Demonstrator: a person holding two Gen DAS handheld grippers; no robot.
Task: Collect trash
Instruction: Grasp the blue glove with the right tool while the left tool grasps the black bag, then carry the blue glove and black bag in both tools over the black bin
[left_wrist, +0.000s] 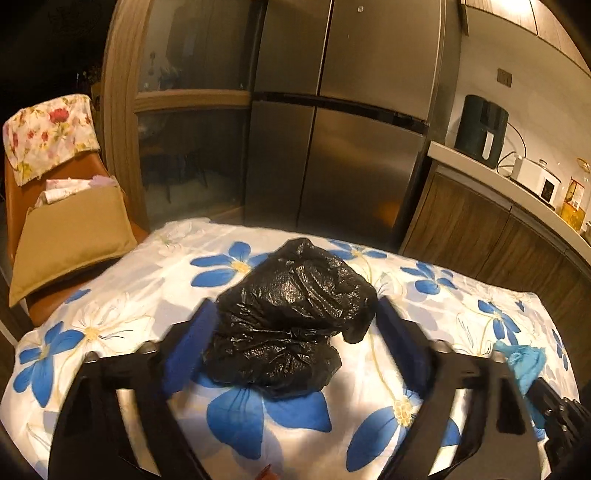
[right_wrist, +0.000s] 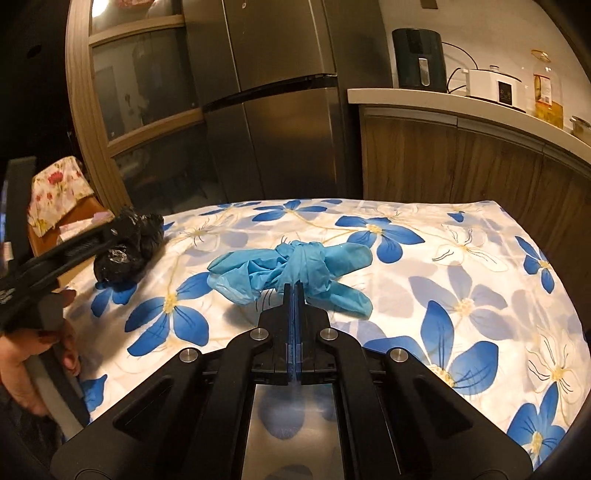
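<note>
- A black trash bag (left_wrist: 288, 317) lies on the desk (left_wrist: 122, 325), which has a blue flower cloth.
- The left claw (left_wrist: 295, 325) is apart, one finger on each side of the bag.
- The right claw (right_wrist: 294, 291) is squeezed together, its tips at the near edge of a bunched-up blue glove (right_wrist: 291, 266).
- The glove lies near the bag.

A steel fridge (left_wrist: 332, 147) stands behind the flowered tablecloth (right_wrist: 424, 295), a dark air fryer (right_wrist: 417, 59) and white cooker (right_wrist: 495, 86) (oil bottle (right_wrist: 546, 92) beside) on the counter (right_wrist: 461, 107).
</note>
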